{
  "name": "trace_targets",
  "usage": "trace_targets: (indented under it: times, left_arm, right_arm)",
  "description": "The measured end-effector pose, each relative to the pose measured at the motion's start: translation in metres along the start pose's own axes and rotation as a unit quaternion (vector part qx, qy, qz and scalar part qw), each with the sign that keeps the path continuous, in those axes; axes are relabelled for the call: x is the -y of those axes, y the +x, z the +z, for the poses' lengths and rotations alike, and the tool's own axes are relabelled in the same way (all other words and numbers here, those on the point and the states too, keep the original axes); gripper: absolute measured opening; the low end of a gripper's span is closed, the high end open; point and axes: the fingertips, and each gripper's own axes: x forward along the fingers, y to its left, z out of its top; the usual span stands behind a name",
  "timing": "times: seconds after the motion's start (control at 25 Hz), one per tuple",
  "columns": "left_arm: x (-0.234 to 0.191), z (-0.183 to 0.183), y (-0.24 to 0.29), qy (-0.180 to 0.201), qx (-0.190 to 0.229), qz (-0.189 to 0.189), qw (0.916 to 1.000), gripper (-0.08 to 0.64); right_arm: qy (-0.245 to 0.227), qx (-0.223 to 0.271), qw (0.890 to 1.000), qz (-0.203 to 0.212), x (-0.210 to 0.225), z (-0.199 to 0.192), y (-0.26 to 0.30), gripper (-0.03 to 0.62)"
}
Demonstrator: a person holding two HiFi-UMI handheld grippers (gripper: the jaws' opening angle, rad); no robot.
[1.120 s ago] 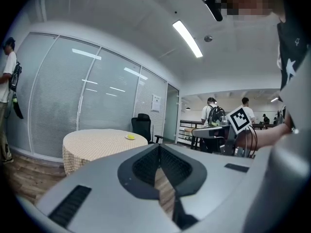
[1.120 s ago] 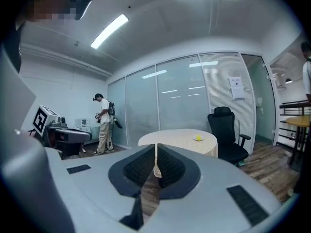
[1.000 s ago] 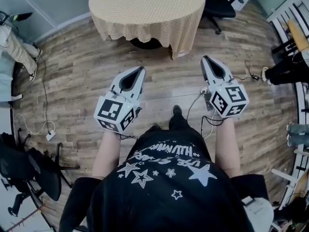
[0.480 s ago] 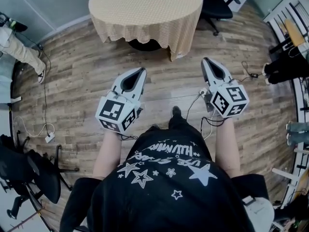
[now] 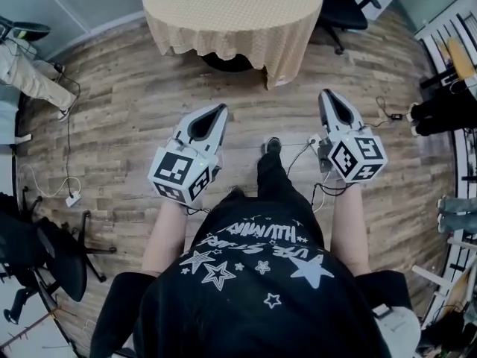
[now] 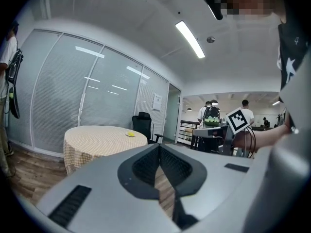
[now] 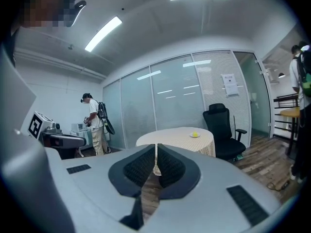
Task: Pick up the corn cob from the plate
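Our left gripper (image 5: 218, 110) and right gripper (image 5: 326, 95) both have their jaws pressed together on nothing, held out over the floor. The cob (image 7: 195, 133) sits on its plate (image 7: 191, 136) near the far edge of the round bench (image 5: 223, 28), well apart from either gripper. We judge three risks. If we arrive with the jaws unopened, we would knock the cob off the plate. It is rounded, so a poor pinch may let it roll. A loose cable (image 5: 299, 155) near our feet could trip us as we walk in.
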Motion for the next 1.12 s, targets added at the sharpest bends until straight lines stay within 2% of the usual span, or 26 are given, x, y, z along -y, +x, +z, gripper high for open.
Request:
trace_targets:
  times: [0.2,0.4,0.84,1.12]
  left_arm:
    - [-0.008,-0.005,0.009,-0.003,-0.013,0.012,0.9998,0.006]
    - [-0.011,-0.007,0.040,0.003,-0.023,0.012,0.9997,0.006]
    - [-0.022,0.006,0.155,0.010,-0.035,0.001,0.9993,0.006]
    - [-0.045,0.021,0.224,0.013,-0.035,0.018,0.9991,0.006]
  right_arm:
    - [0.013,0.002,1.000,0.008,0.009,-0.006,0.017,0.031]
    - [0.026,0.004,1.000,0.013,0.033,-0.011,0.034,0.031]
    - [0.045,0.010,0.999,0.016,0.132,0.004,0.087,0.029]
    - [0.052,0.016,0.998,0.016,0.197,0.023,0.144,0.025]
